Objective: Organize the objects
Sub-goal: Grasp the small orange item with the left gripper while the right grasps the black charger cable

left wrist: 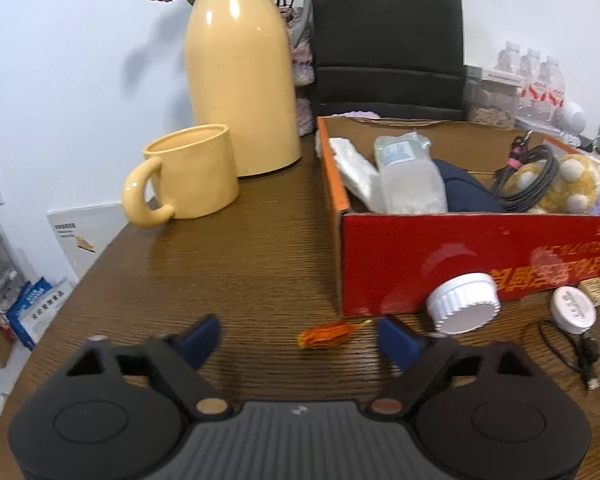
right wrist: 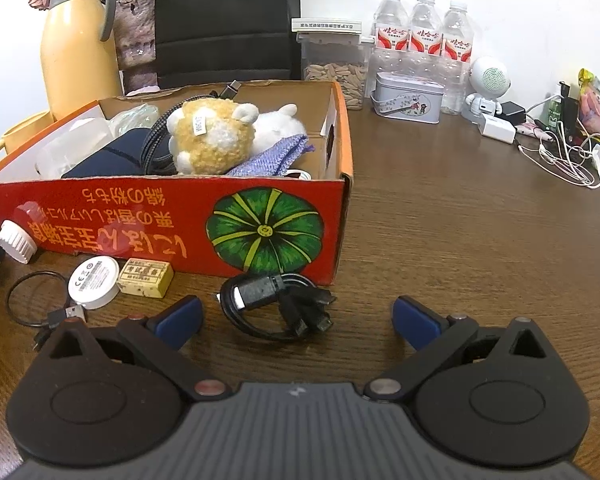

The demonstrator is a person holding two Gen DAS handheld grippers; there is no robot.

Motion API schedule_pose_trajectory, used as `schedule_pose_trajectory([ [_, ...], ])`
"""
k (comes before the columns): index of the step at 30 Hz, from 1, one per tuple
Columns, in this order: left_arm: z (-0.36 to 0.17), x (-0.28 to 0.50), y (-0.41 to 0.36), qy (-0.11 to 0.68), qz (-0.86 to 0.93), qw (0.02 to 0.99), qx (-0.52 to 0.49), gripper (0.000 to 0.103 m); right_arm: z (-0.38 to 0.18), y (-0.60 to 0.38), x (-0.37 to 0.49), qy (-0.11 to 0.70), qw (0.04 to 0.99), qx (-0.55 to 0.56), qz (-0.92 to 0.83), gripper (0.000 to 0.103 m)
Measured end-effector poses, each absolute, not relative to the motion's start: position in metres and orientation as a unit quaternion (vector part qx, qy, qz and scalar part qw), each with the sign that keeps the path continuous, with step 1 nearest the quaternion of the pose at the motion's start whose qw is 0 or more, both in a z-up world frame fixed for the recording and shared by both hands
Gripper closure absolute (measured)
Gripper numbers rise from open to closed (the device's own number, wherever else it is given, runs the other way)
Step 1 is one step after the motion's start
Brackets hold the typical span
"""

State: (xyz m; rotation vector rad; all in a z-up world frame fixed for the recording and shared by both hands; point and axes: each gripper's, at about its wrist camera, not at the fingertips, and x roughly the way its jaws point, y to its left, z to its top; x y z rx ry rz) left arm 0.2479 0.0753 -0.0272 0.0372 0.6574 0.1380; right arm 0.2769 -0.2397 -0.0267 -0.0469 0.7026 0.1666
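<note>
The box (right wrist: 180, 216) holds a plush (right wrist: 212, 140), cables (left wrist: 528, 180), perhaps tissue packs (left wrist: 408, 176). Both tongs (left wrist: 300, 340) (right wrist: 298, 318) gape, empty.

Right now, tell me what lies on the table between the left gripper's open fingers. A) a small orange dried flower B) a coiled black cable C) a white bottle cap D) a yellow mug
A: the small orange dried flower lies on the wooden table between the left gripper's blue fingertips, touched by neither.

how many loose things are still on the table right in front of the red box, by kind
White jar lid: 1
White round charger puck: 1
Small yellowish box: 1
Black cable bundle: 1
Orange dried flower: 1
Total: 5
</note>
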Motion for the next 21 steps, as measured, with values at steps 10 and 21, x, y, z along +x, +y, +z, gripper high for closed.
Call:
schedule_pose_trajectory([
  [10,-0.023,0.241,0.075,0.310,0.045,0.950,0.003,0.069,-0.022,-0.239,0.266,0.320,0.942,-0.020,0.099,0.044],
  [21,-0.016,0.226,0.078,0.283,0.050,0.958,-0.007,0.069,-0.014,-0.236,0.245,0.279,0.955,-0.018,0.100,0.048],
])
